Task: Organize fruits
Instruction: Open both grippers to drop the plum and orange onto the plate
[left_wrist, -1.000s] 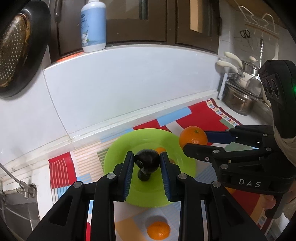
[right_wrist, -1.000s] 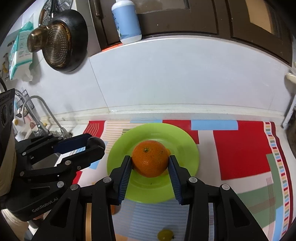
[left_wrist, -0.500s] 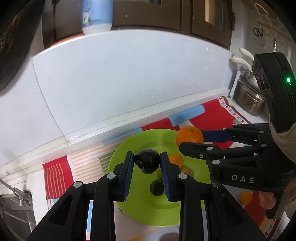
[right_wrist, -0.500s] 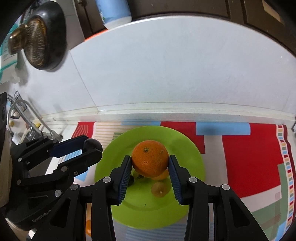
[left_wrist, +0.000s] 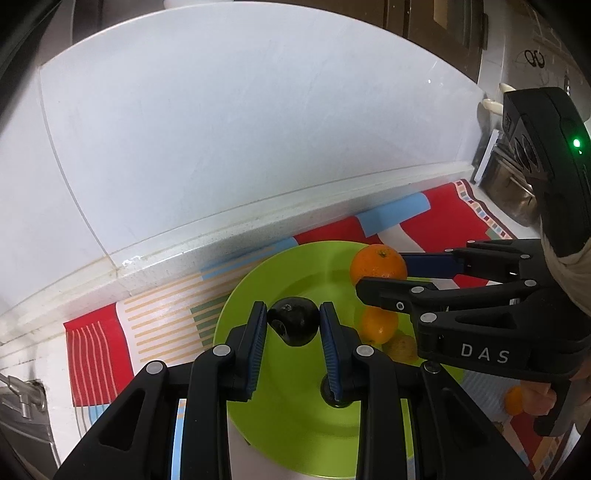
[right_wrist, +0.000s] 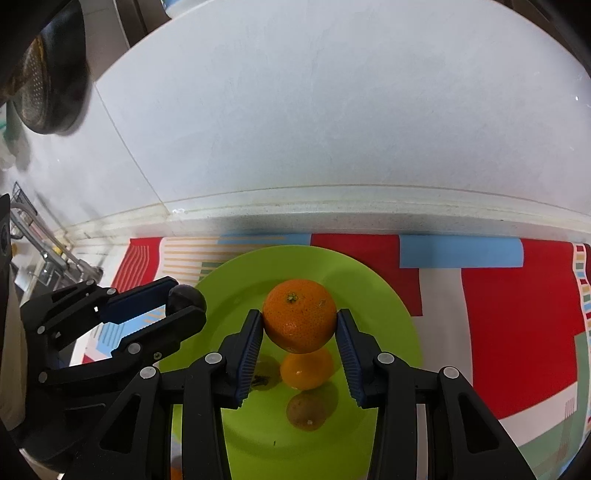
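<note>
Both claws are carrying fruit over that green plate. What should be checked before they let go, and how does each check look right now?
1. Left claw grips the dark fruit firmly: ok.
2. Right claw grips the orange firmly: ok.
3. Both fruits are over the green plate: ok.
4. Free space on the plate beside the small orange fruit and the brownish fruit lying there: ok.
5. Fruits low enough to release without rolling: cannot tell.
6. The claws are clear of each other: ok.
</note>
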